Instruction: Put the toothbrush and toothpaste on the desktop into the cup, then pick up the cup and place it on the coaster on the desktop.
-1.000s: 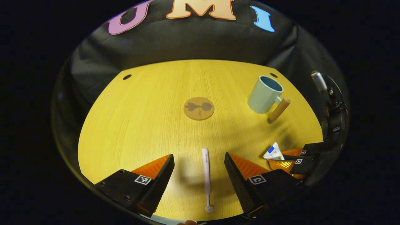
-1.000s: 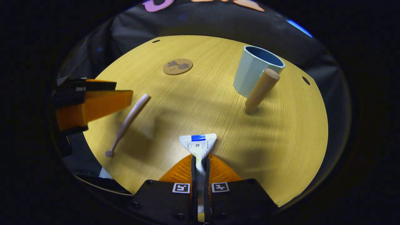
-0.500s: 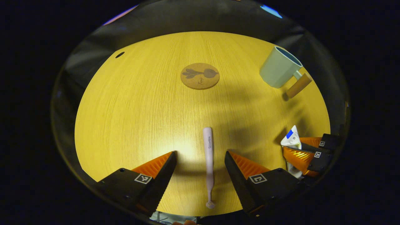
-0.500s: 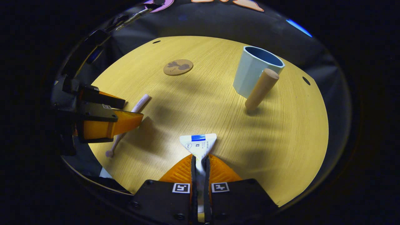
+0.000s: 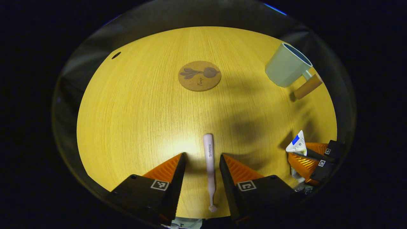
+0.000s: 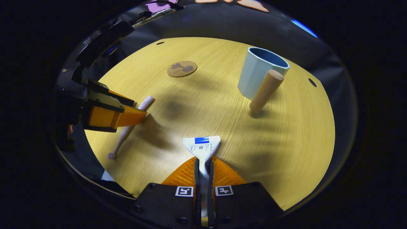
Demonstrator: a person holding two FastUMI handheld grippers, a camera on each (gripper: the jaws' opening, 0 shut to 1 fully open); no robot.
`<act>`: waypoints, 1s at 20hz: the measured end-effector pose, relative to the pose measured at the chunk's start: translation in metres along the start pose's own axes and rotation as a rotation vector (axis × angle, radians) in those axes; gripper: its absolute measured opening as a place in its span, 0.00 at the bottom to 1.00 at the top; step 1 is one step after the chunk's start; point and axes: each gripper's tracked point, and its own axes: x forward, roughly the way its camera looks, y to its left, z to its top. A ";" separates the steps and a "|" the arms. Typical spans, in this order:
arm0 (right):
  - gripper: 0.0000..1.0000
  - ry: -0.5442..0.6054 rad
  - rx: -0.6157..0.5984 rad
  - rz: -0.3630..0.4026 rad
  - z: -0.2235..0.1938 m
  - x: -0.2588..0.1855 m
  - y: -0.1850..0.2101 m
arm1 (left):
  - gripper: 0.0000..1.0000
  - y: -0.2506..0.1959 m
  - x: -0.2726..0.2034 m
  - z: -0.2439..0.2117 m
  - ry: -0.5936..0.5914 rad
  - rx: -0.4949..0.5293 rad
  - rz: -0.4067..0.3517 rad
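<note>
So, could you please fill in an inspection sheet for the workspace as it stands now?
Surface: round yellow wood-grain desktop, with small dark holes near its rim.
Job's things: pale pink toothbrush lying flat; white toothpaste tube with blue stripe; pale blue cup with wooden handle, upright and empty; round cork coaster, bare.
Clutter: nothing seen.
Grippers: left gripper open, fingers either side of the toothbrush, not pressing; right gripper shut on the toothpaste tube.
Cables: nothing seen.
Surroundings: black cloth booth wall.
</note>
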 end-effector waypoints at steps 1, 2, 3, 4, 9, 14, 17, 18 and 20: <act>0.11 0.001 -0.002 0.000 0.000 0.000 0.000 | 0.59 -0.001 0.000 0.001 -0.007 0.002 -0.003; 0.11 0.001 -0.004 0.001 0.000 0.000 0.000 | 0.47 -0.001 0.001 0.002 -0.012 0.003 -0.007; 0.11 0.002 -0.006 0.001 0.000 0.000 0.000 | 0.40 -0.002 0.001 0.003 -0.024 -0.002 -0.011; 0.11 0.003 -0.008 0.002 0.000 0.000 0.000 | 0.22 -0.002 0.001 0.004 -0.036 -0.013 -0.013; 0.11 -0.005 -0.017 0.004 0.001 0.000 0.000 | 0.01 -0.004 0.000 0.006 -0.087 0.015 -0.030; 0.05 -0.038 0.026 0.003 0.008 -0.005 -0.003 | 0.00 -0.002 -0.002 0.002 -0.123 -0.028 -0.056; 0.05 -0.057 0.073 0.032 0.013 -0.013 -0.005 | 0.00 0.013 -0.004 -0.004 -0.138 -0.049 -0.071; 0.05 -0.067 0.097 0.047 0.015 -0.014 -0.007 | 0.00 0.013 -0.001 -0.006 -0.137 -0.055 -0.074; 0.05 -0.101 0.135 0.063 0.024 -0.023 -0.012 | 0.00 0.014 -0.003 -0.009 -0.166 -0.064 -0.081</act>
